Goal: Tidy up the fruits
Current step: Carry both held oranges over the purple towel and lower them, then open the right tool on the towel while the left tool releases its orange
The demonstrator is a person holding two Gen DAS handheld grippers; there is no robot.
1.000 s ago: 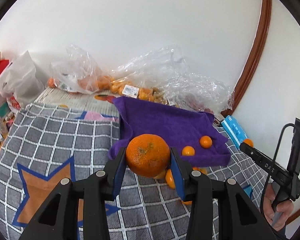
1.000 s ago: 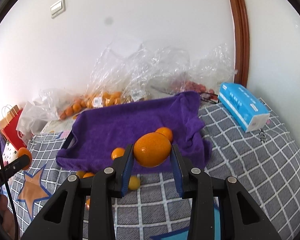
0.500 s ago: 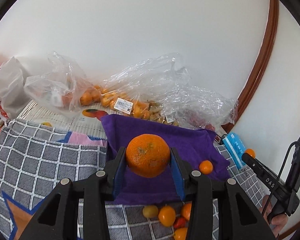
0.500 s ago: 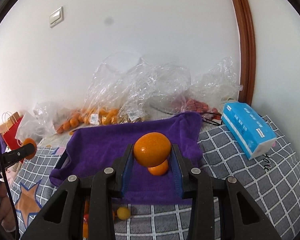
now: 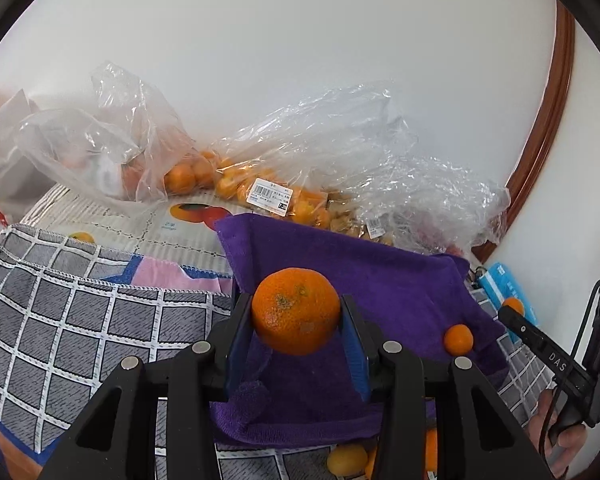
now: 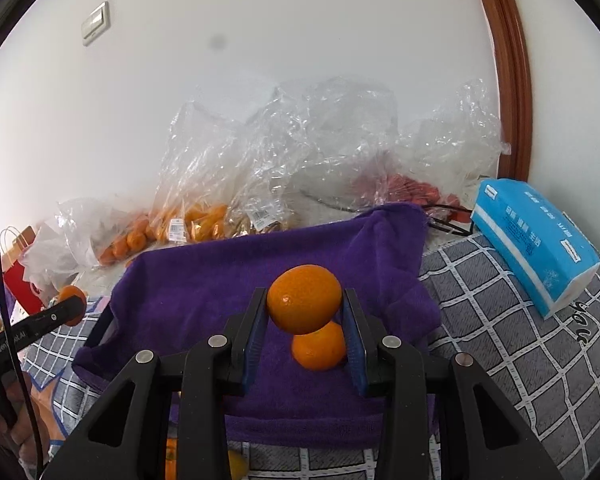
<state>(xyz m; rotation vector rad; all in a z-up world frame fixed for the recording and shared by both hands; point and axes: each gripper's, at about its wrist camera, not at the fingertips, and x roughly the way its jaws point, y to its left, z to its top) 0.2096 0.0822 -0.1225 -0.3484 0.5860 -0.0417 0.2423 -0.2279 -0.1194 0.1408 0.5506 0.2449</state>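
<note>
Left wrist: jaws clamp speckled orange (image 5: 296, 311); right jaws clamp smooth orange (image 6: 304, 298).

Both views are bright with soft, even daylight; shadows are faint. Fisheye distortion bends the door frame (image 6: 508, 68) and darkens the corners. The plastic bags (image 5: 332, 148) carry white glare, and the focus stays sharp

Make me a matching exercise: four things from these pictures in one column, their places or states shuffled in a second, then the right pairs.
1. speckled orange
2. smooth orange
3. tissue pack
4. small orange

a. lying on the purple towel
b. clamped in the right gripper
c. clamped in the left gripper
d. on the checked cloth

Pairs: 1-c, 2-b, 3-d, 4-a
</note>
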